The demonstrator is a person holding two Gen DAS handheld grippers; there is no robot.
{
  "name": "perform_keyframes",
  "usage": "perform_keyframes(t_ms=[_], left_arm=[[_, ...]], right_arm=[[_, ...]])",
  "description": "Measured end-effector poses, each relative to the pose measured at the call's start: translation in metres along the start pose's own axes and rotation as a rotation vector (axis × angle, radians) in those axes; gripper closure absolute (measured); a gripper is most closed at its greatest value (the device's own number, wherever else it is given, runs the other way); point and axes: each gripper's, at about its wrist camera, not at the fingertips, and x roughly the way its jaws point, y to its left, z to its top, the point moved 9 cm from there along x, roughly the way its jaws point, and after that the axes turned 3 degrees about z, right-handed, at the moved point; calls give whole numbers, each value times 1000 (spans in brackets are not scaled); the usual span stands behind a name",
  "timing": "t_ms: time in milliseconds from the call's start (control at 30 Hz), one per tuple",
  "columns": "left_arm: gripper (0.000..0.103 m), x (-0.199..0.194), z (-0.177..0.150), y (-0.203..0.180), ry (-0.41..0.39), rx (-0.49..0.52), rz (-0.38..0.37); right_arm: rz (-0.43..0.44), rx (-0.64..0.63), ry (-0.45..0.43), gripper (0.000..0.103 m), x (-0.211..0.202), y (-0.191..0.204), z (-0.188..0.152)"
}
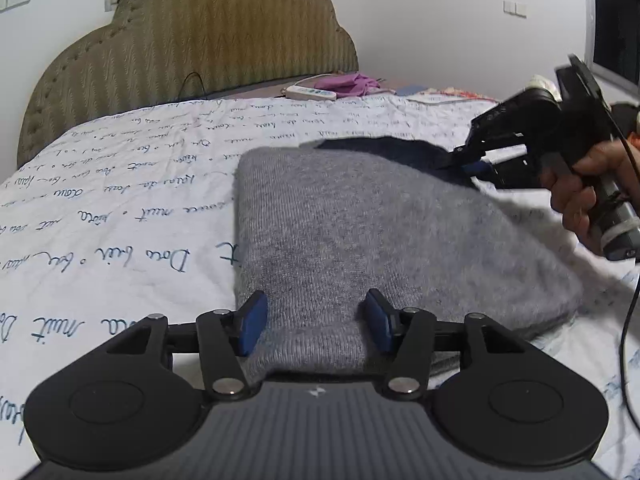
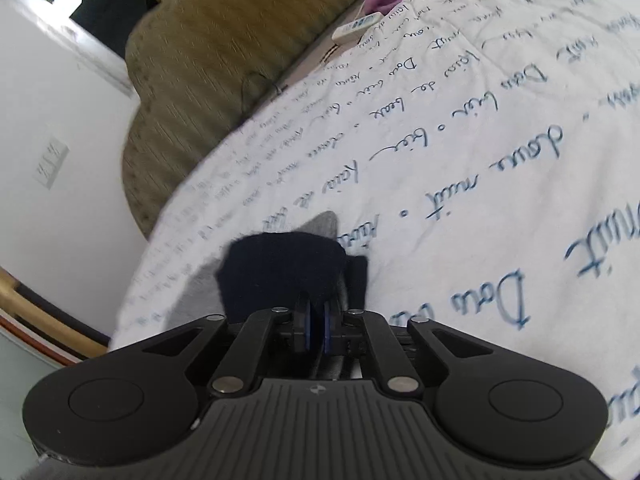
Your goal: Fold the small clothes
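A grey knit garment (image 1: 360, 232) with a dark navy band (image 1: 392, 152) at its far end lies on the bed. My left gripper (image 1: 314, 320) is open, its blue pads either side of the garment's near edge, with cloth lying between them. My right gripper (image 1: 466, 164) is shut on the navy end and holds it up at the far right corner. In the right wrist view the right gripper (image 2: 316, 328) is shut on the navy band (image 2: 280, 272), with a grey corner (image 2: 324, 224) showing behind it.
The bed has a white sheet (image 1: 120, 200) printed with blue handwriting. An olive padded headboard (image 1: 192, 40) stands behind it. A white remote (image 1: 310, 93) and a purple cloth (image 1: 354, 82) lie near the headboard. A black cable (image 1: 626, 340) hangs at the right.
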Motion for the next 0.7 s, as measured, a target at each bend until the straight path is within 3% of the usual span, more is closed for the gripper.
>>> perform_keyframes(t_ms=[33,100,133,167,267,367,400,433,467,567,700], left_arm=[[48,-6,4,2,-9,-13,-6],[37,-22,9,14,-44,-62,-3],[23,-28,13,23,-59,-100,-3],[18,-31,17,33,-68,-150,-15],[18,-10,31,58,-22,-319,-61],[19,29,43,67,58,-451,-113],[21,41,45,64,103,-488,-146],[32,51,46,58,133,-517,-200],[43,60,44,52,168,-537,-224],[67,75,35,51,223,-590,-223],[70,77,28,48,208,-562,-216]], right_arm=[[-1,22,-9,71,-6,1,0],[17,28,-28,57,-25,11,-5],[44,4,-30,52,-38,17,-11],[68,-22,-16,44,-46,22,-20],[41,-51,50,43,-56,19,-45],[8,-45,106,44,-40,16,-58],[21,-35,119,48,-35,19,-60],[38,-26,130,52,-30,22,-64],[30,-17,139,70,-24,21,-66],[42,-12,148,81,-22,15,-68],[38,-42,144,86,-32,8,-69]])
